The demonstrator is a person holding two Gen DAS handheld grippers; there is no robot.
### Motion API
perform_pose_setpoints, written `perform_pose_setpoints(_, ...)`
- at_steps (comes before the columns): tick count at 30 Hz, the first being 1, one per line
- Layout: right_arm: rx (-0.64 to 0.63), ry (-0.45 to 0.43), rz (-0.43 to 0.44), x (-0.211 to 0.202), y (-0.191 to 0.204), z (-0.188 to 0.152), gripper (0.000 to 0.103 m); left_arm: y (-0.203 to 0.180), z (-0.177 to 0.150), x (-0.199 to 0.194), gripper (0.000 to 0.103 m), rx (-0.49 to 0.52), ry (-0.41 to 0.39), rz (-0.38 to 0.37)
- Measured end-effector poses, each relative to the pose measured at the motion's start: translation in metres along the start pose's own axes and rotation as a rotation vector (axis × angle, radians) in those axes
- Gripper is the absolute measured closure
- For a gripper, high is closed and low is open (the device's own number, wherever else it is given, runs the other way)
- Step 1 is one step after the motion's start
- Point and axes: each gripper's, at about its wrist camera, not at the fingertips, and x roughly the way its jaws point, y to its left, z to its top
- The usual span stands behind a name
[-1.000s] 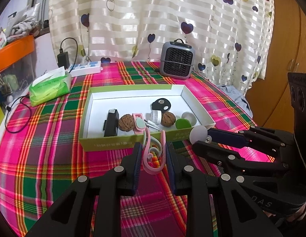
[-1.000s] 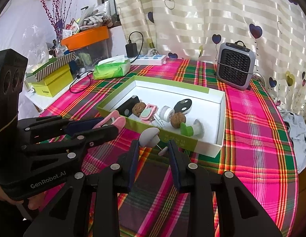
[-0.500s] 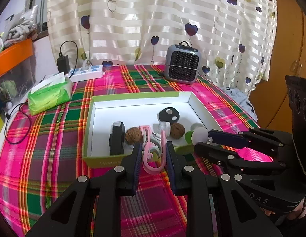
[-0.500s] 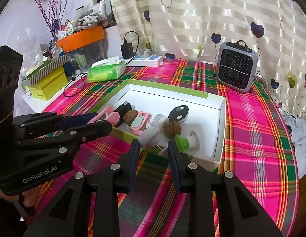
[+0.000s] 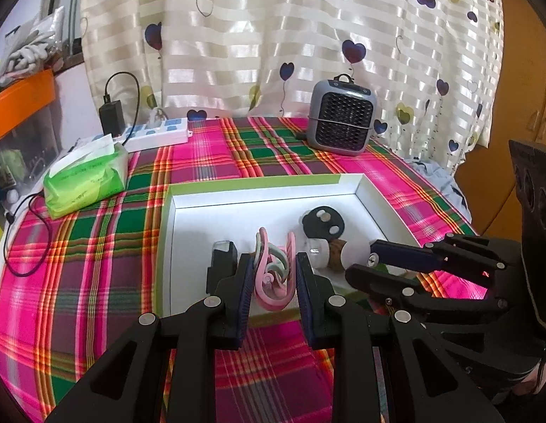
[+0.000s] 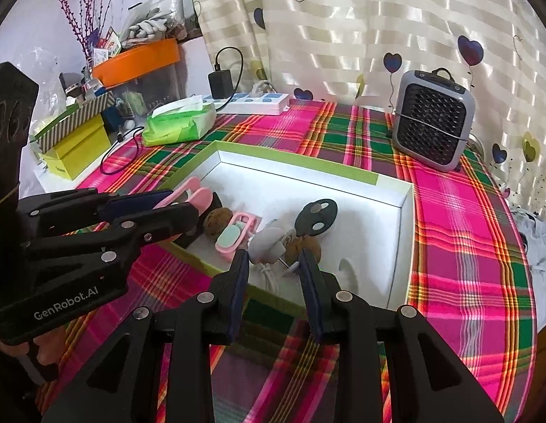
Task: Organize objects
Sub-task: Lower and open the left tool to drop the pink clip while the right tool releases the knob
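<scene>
Grippers fill the foreground of both wrist views, side by side above the near edge of a plaid tablecloth [image 5: 96,264]. We see the left gripper [image 5: 273,278] pinching a pink clip [image 5: 273,282], which stands upright between its blue pads, held over the near wall of the box. We see the right gripper [image 6: 273,268] nearly closed on a grey mushroom-shaped piece [image 6: 267,243], whose thin stem reaches across to the right pad. Just beyond lies the shallow green-rimmed box [image 6: 407,232], its white floor holding a black rectangular item [image 5: 222,257], two walnuts [image 6: 216,222], a second pink clip [image 6: 236,234], a white capped piece and a black oval tag [image 6: 317,216] with two silver studs. Farther back on the cloth we note a green tissue pack [image 5: 86,179] at left, a white power strip [image 5: 160,135] with a black charger, and a small grey heater [image 5: 340,123] before the heart-patterned curtain [image 5: 273,35].
</scene>
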Motion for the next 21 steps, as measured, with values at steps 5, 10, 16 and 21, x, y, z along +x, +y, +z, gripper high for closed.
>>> perform_pose_setpoints(5,-0.003,0.027,0.014,0.014,0.001,0.001,0.072,0.004,0.000,0.010,0.081,-0.003,0.014,-0.001)
perform_pose_setpoints(10,0.001,0.033,0.021,0.020,-0.001,0.002,0.072,0.005,-0.002,0.020,0.081,0.001,0.033,-0.007)
perform_pose_setpoints(16,0.010,0.038,0.028,0.024,-0.004,0.003,0.072,0.005,-0.003,0.028,0.081,0.004,0.051,-0.010)
perform_pose_setpoints(21,0.018,0.043,0.038,0.027,-0.006,0.003,0.072,0.003,-0.003,0.033,0.081,0.006,0.059,-0.006)
